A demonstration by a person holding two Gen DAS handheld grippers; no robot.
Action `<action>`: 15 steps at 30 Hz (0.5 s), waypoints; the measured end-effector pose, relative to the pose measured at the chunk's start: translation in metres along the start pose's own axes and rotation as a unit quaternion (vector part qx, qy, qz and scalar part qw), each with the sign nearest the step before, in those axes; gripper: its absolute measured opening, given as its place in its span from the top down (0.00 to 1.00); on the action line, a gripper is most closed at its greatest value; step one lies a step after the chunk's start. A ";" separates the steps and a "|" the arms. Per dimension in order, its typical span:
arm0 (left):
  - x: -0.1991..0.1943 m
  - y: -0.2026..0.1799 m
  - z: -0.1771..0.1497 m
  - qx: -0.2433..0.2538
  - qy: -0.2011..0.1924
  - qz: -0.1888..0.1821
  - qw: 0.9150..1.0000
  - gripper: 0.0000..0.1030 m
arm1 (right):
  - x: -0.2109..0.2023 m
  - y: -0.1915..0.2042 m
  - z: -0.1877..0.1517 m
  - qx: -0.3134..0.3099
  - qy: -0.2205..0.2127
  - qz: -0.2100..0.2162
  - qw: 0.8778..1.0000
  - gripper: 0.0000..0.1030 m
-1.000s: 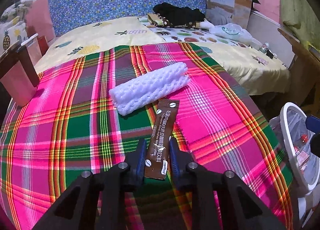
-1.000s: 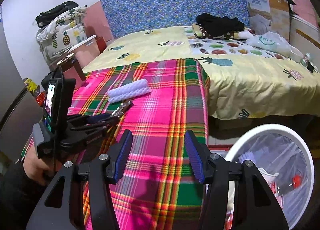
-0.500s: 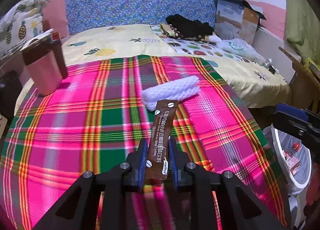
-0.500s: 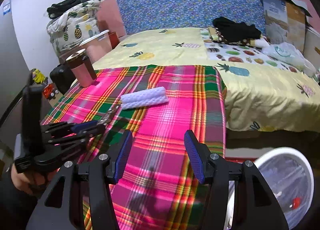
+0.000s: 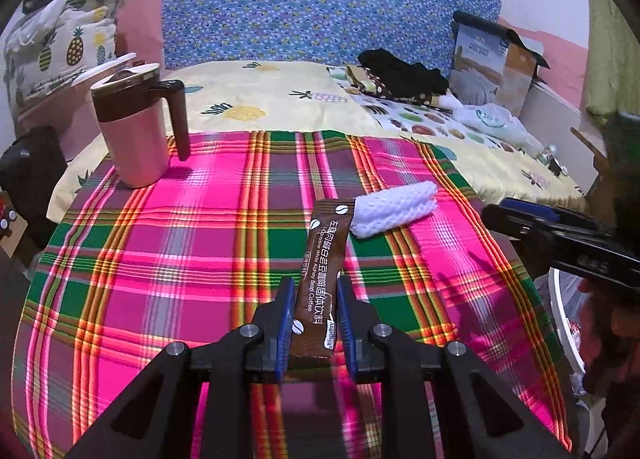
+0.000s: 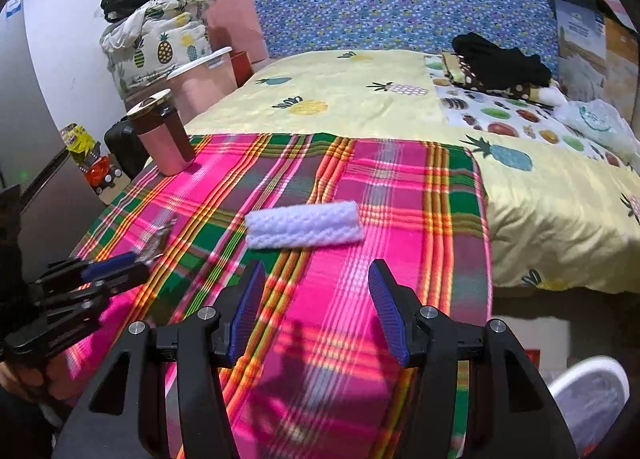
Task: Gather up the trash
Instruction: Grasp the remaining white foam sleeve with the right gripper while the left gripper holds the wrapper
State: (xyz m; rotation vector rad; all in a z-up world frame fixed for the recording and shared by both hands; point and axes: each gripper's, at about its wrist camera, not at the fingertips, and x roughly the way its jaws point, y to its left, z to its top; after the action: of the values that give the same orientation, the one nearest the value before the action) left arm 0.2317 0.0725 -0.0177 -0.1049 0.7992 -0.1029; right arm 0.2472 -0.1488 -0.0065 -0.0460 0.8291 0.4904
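Lifted higher now, the long brown coffee sachet [image 5: 322,279] stays pinched in the left gripper [image 5: 313,323] fingers above the pink-green plaid tabletop [image 5: 180,243]; right gripper [image 6: 316,307] fingers gape wide.

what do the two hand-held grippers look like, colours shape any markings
Both match: the left hand-held gripper and right hand-held gripper have matte black angular plastic frames with triangular cut-outs, round silver bolt heads at the joints, and two flat fingers faced with ribbed blue pads. No cables or sleeves show; any markings are unreadable.
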 end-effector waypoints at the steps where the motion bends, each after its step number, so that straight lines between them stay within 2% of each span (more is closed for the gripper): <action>1: 0.000 0.002 0.000 -0.001 -0.001 0.000 1.000 0.79 | 0.007 -0.001 0.003 -0.001 0.005 0.001 1.000 0.46; 12: 0.004 0.022 0.005 -0.012 -0.011 -0.004 1.000 0.79 | 0.055 -0.014 0.027 0.006 0.021 0.020 1.000 0.46; 15: 0.006 0.027 0.005 -0.017 -0.011 -0.005 1.000 0.79 | 0.062 -0.015 0.029 0.013 0.028 0.036 0.999 0.46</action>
State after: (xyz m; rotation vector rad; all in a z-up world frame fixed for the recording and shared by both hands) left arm 0.2404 0.0991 -0.0222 -0.1411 0.7788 -0.0979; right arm 0.3097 -0.1307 -0.0334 -0.0056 0.8949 0.5480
